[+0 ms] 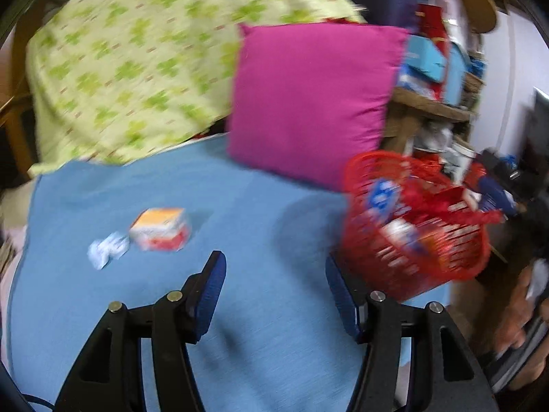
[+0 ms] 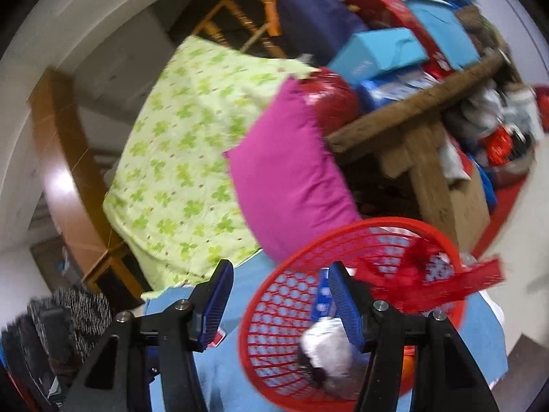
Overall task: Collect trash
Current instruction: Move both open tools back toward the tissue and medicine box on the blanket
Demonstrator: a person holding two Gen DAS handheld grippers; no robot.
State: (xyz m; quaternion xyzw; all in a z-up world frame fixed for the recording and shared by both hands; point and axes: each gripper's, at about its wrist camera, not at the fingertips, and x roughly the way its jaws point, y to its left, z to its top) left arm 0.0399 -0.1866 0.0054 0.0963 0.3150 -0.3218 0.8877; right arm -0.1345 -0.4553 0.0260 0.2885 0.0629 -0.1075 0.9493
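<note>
Looking along my left tongs (image 1: 276, 276), I see them spread with nothing between the blue pads, hovering over the blue sheet (image 1: 240, 206) that covers the bed. Left of centre on that sheet lies a small orange-and-white carton (image 1: 160, 229), and just beside it, to its lower left, a crumpled white-and-blue wrapper (image 1: 107, 249); both sit well apart from my pads. At the right of this view stands the red mesh basket (image 1: 442, 261), tilted and already holding packets and wrappers, with a magenta cushion (image 1: 312, 103) leaning behind it against a green clover-print quilt (image 1: 137, 68). My right tongs (image 2: 278, 292) are also spread and empty, poised at the near rim of the same basket (image 2: 271, 295) in the lower right of that view. Inside it I see a wad of crumpled white paper (image 2: 326, 346), a blue wrapper and a strip of red netting draped over the far rim. Everything is blurred by motion.
</note>
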